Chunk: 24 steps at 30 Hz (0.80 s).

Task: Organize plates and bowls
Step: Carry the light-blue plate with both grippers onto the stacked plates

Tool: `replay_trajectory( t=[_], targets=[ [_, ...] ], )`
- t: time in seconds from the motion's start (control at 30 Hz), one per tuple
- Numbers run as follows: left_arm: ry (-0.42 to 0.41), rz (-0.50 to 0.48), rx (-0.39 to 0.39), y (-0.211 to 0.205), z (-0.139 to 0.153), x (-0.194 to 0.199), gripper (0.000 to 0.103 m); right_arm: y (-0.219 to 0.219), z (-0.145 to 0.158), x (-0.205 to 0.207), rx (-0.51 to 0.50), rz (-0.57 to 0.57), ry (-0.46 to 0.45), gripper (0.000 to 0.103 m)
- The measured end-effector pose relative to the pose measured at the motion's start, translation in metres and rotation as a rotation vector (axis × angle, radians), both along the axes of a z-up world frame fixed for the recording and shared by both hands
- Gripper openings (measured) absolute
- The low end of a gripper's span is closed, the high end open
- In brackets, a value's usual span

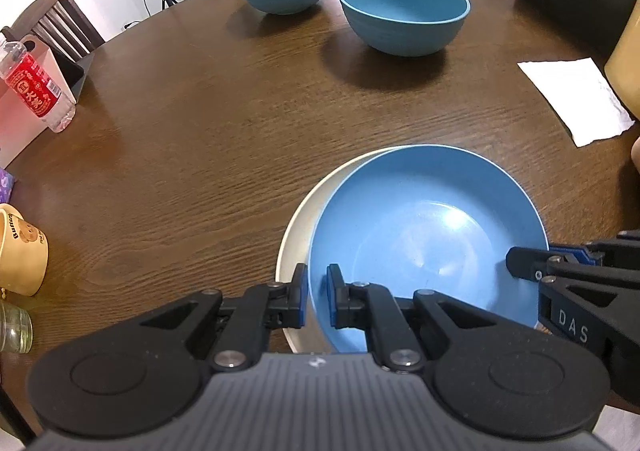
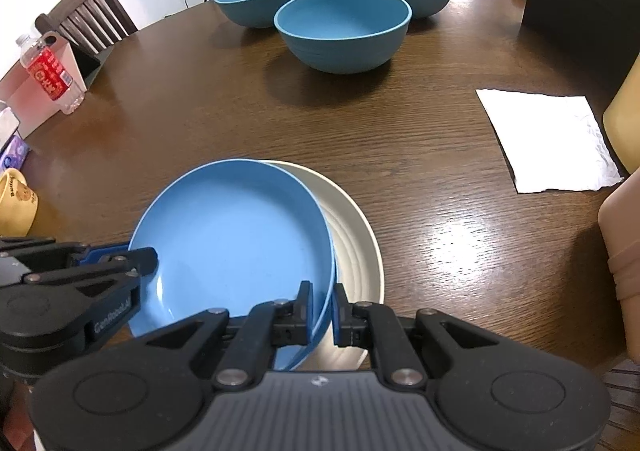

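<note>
Bright, sharp; table (image 2: 460, 251) glare (fisheye-bent edges).

We see a dark wooden table (image 1: 208, 139) bearing three blue bowls (image 1: 404, 11), a cream plate (image 1: 296, 251), a white napkin (image 1: 576, 99), a water bottle (image 1: 36, 87) and a yellow mug (image 1: 20, 247).

Glossy smooth blue plate (image 1: 424, 235) on a grained, polished wooden table (image 1: 224, 155); creased white paper (image 2: 548, 139).

Bare table (image 1: 208, 155) between stacked plates (image 1: 424, 227) and three bowls (image 1: 404, 11).
</note>
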<state>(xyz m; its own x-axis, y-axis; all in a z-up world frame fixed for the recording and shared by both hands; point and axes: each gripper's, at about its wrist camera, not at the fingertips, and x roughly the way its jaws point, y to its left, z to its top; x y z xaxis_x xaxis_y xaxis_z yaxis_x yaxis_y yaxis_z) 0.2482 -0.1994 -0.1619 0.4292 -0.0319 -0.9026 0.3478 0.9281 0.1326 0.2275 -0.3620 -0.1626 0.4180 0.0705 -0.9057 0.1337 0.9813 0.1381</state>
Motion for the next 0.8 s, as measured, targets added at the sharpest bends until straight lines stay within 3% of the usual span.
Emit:
replay_trajectory(
  t=[0.8],
  targets=[
    [0.007,-0.014,0.035,-0.006,-0.012,-0.002,0.011,0.005,-0.012,0.000,-0.038,0.031,0.018,0.011]
  ],
)
